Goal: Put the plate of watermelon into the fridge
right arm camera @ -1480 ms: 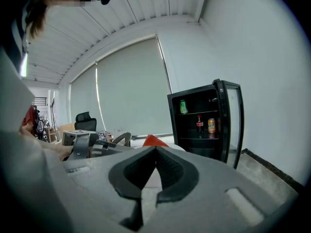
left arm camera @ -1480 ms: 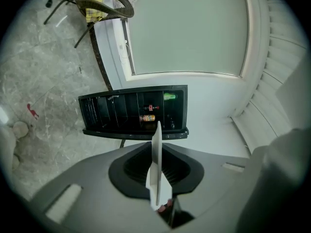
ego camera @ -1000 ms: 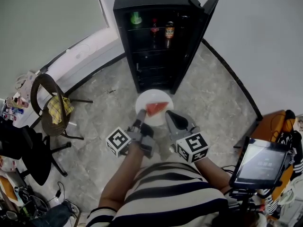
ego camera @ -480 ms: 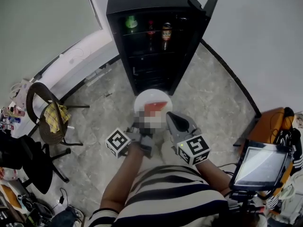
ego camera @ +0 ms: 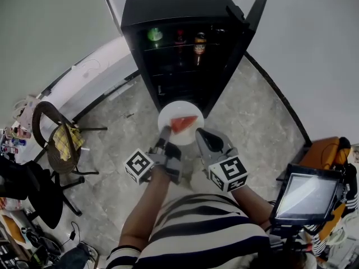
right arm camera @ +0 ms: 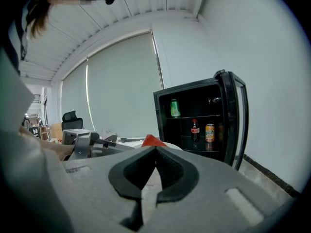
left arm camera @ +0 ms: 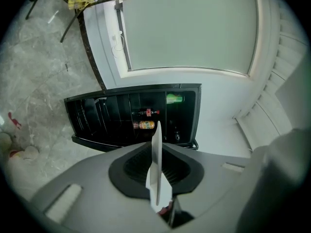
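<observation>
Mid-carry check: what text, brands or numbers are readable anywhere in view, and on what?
No text reads clearly in any view.
green can, fridge shelf: label too blurred to read.
cola-style bottle: red label, print too small.
orange-yellow can: print blurred.
tablet screen: washed out, unreadable.

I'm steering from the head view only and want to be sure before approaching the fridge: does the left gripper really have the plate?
Observer: Yes. In the left gripper view, the rim of the round white plate stands edge-on between the jaws of the left gripper, clamped.
Operator: And the right gripper?
Observer: The right gripper has its jaws together with nothing between them; the red watermelon wedge shows just beyond them.
Operator: Which fridge shelves are taken?
Observer: In the black fridge, the green can stands on one shelf, and the dark cola bottle and orange can on the shelf below.
</observation>
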